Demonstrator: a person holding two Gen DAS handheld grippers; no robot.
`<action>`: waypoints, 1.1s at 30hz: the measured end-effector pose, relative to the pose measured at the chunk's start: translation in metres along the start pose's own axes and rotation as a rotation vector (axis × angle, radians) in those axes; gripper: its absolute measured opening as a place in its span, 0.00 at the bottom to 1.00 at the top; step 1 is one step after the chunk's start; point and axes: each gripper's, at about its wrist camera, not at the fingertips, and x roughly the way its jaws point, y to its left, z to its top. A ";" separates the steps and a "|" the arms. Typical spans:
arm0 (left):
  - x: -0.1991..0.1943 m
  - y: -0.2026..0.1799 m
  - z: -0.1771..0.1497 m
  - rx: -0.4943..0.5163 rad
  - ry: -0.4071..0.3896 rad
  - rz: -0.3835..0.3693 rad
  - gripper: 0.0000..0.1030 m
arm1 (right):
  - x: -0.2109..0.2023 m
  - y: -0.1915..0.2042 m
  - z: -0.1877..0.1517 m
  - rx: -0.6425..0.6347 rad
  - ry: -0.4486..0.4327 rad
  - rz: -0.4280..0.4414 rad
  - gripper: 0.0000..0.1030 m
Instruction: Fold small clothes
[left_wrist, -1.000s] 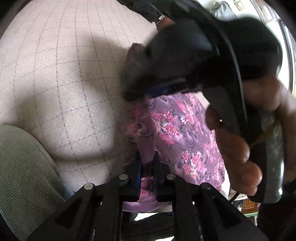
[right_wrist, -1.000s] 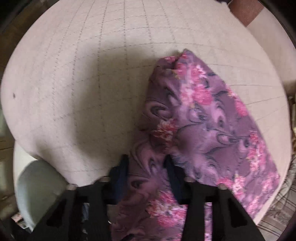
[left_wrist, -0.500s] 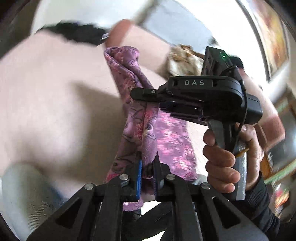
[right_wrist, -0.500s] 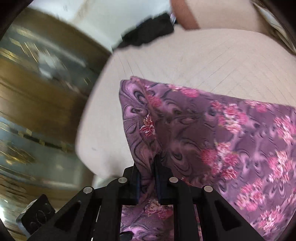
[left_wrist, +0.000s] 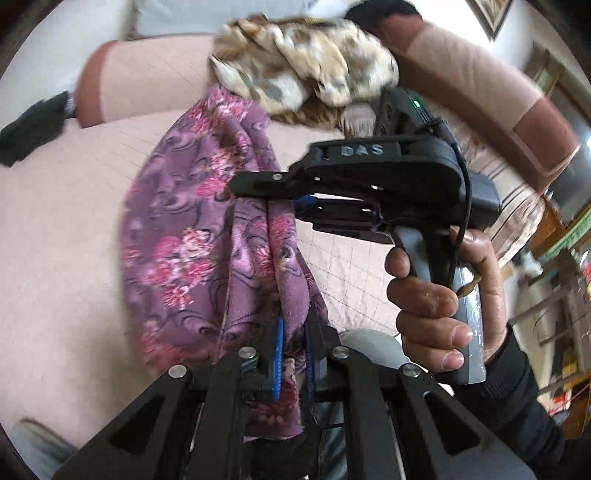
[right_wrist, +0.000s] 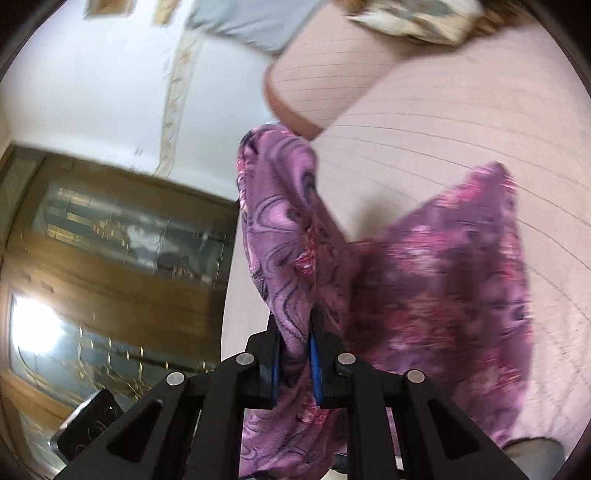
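Observation:
A purple cloth with pink flowers (left_wrist: 192, 236) hangs lifted above the beige quilted bed (left_wrist: 55, 229). My left gripper (left_wrist: 293, 343) is shut on a bunched edge of it. My right gripper (right_wrist: 294, 347) is shut on another bunched edge of the cloth (right_wrist: 436, 295). In the left wrist view the right gripper (left_wrist: 273, 201) shows from the side, held in a hand, pinching the cloth just above and beyond my left fingers. The rest of the cloth drapes down toward the bed.
A brown and cream patterned cloth pile (left_wrist: 306, 70) lies at the far side of the bed by the padded headboard (left_wrist: 480, 85). A black item (left_wrist: 29, 129) lies at the bed's left. A wooden glass-front cabinet (right_wrist: 110, 258) stands beside the bed.
Both grippers have lifted the cloth off the bed and tilted up. The right gripper closed on the cloth within the last second. The two grippers stay close together.

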 end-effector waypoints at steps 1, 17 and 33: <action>0.013 -0.004 0.002 0.008 0.014 0.013 0.09 | 0.001 -0.013 0.003 0.012 0.001 -0.009 0.13; 0.003 0.023 -0.040 -0.141 0.049 -0.074 0.31 | -0.019 -0.065 -0.014 0.117 -0.113 -0.253 0.54; 0.024 0.066 -0.083 -0.222 0.116 0.079 0.31 | 0.020 0.001 -0.100 -0.171 0.034 -0.838 0.06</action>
